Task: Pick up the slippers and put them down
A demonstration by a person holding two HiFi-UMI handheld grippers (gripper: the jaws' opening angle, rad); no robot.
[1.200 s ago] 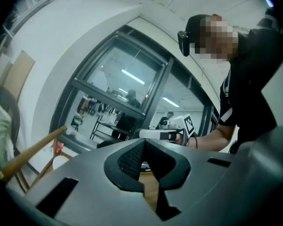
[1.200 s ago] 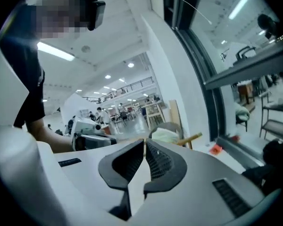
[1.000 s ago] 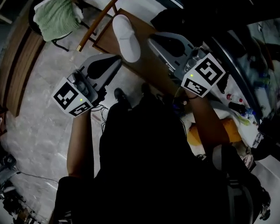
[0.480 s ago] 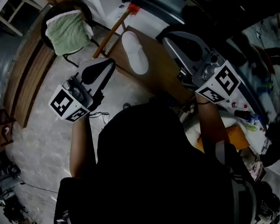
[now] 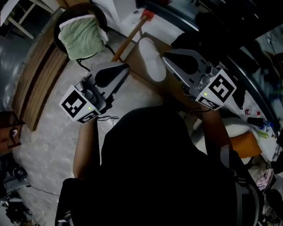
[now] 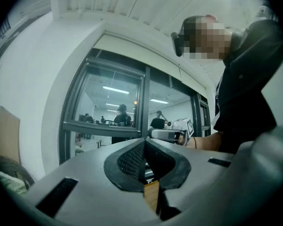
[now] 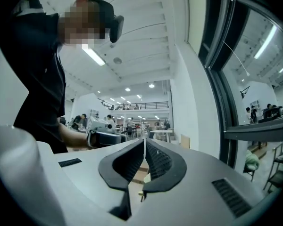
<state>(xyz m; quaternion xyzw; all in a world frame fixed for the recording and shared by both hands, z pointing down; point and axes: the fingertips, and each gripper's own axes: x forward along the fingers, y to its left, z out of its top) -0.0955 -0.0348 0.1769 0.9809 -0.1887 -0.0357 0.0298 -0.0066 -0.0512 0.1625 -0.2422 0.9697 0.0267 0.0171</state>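
Note:
One white slipper (image 5: 151, 59) lies on a brown wooden board (image 5: 167, 86) in the head view, with nothing holding it. My left gripper (image 5: 127, 68) hovers just left of it, over the pale floor. Its jaws are shut with nothing between them, as the left gripper view (image 6: 144, 147) also shows. My right gripper (image 5: 166, 55) sits just right of the slipper, above the board. Its jaws are shut too, and the right gripper view (image 7: 145, 147) shows nothing held. Both gripper views look level across the room, and the slipper is in neither. I see no second slipper.
A green towel (image 5: 82, 36) lies on a dark round chair at the upper left. A wooden handle with a red head (image 5: 132, 34) leans beside the board. Wooden planks (image 5: 37, 84) run along the left. A cluttered desk (image 5: 254, 121) lies to the right.
Both grippers have risen and stayed shut. In the picture the right gripper has drawn nearer to the slipper, which has not left the board.

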